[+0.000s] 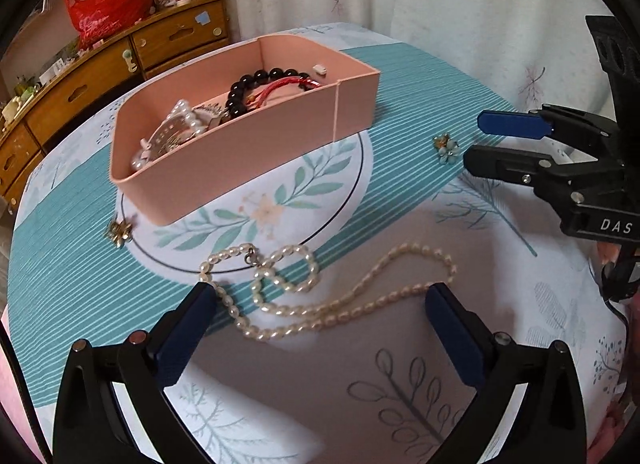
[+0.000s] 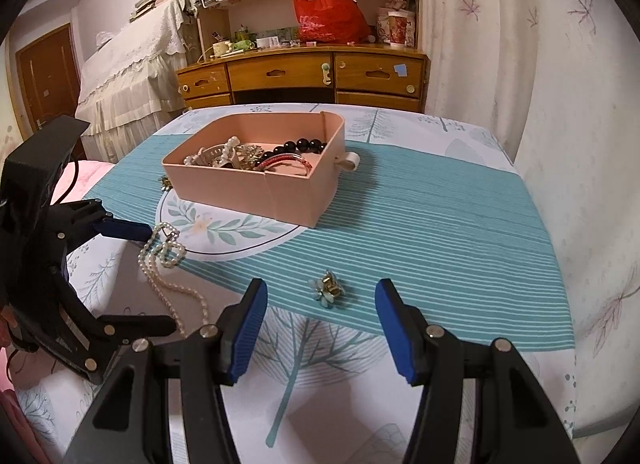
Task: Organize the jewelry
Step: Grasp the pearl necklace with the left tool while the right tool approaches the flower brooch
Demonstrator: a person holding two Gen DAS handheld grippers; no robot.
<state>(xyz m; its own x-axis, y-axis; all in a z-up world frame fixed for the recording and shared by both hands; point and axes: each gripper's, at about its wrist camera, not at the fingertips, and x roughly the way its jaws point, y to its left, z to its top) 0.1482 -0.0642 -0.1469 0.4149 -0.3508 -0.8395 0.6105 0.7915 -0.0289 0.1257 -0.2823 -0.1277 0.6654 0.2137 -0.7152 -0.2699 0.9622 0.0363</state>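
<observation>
A pink box (image 1: 280,144) stands mid-table and holds a black bead bracelet (image 1: 256,82), a red bracelet and pearl pieces. A pearl necklace (image 1: 320,304) lies loose on the cloth, partly between the open fingers of my left gripper (image 1: 320,304). A blue flower brooch (image 2: 327,288) lies on the cloth just ahead of my open right gripper (image 2: 320,300), between its fingertips. In the left wrist view the brooch (image 1: 447,148) sits just left of the right gripper (image 1: 474,142). A gold flower brooch (image 1: 119,231) lies left of the box. The box (image 2: 256,188) and necklace (image 2: 168,264) also show in the right wrist view.
The table has a teal striped, leaf-printed cloth (image 2: 400,224). White curtains (image 2: 560,104) hang close on the right. A wooden dresser (image 2: 300,76) with a red bag (image 2: 328,12) stands behind the table. A covered piece of furniture (image 2: 128,80) is at the far left.
</observation>
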